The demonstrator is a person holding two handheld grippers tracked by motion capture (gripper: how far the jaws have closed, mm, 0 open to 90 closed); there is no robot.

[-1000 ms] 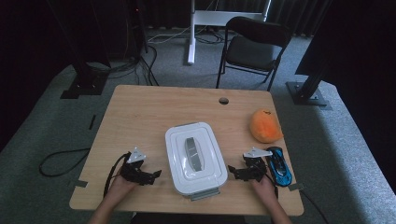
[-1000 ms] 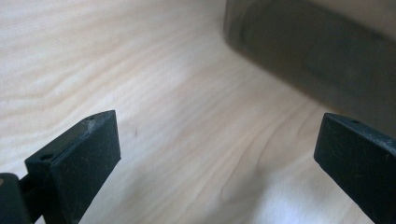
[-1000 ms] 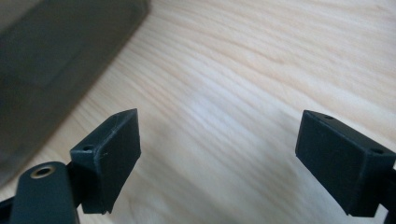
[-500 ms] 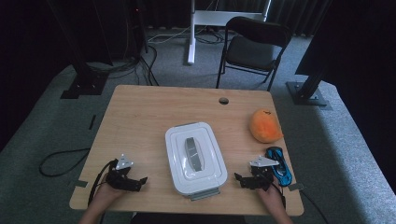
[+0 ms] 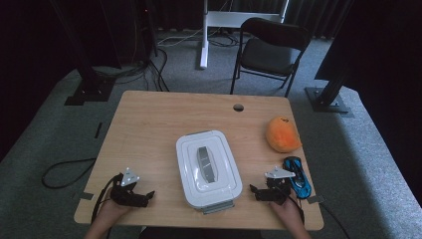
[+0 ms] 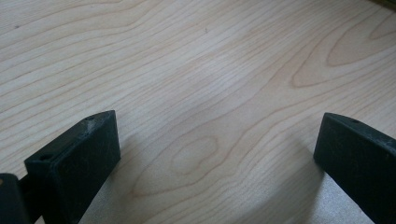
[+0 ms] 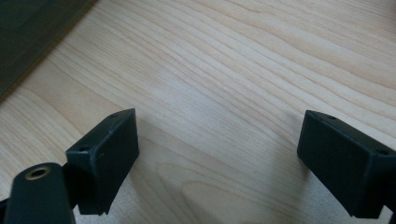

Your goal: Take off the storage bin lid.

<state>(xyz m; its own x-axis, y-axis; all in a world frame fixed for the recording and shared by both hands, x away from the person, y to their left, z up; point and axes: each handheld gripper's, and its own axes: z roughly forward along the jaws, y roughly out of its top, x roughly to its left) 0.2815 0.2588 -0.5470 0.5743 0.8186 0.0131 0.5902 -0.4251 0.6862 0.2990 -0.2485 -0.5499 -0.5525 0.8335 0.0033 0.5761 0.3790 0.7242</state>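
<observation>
White lidded container (image 5: 208, 168) at table (image 5: 154, 124) centre-front, lid on, grey handle on top. Left gripper (image 5: 149, 195) well left of container, near front edge; jaws spread wide, only bare wood between them, holding nothing. Right gripper (image 5: 252, 191) just right of container, jaws likewise spread and empty. Blue toy car (image 5: 297, 177) right of container, beyond right gripper. Orange plush (image 5: 282, 134) right of container, farther back.

Light wood-grain worktop (image 5: 149, 129), cable hole near its far edge. On it: a white lidded container (image 5: 208, 168) at centre, an orange plush toy (image 5: 282, 134) at right, a blue toy car (image 5: 298, 177) just nearer.
</observation>
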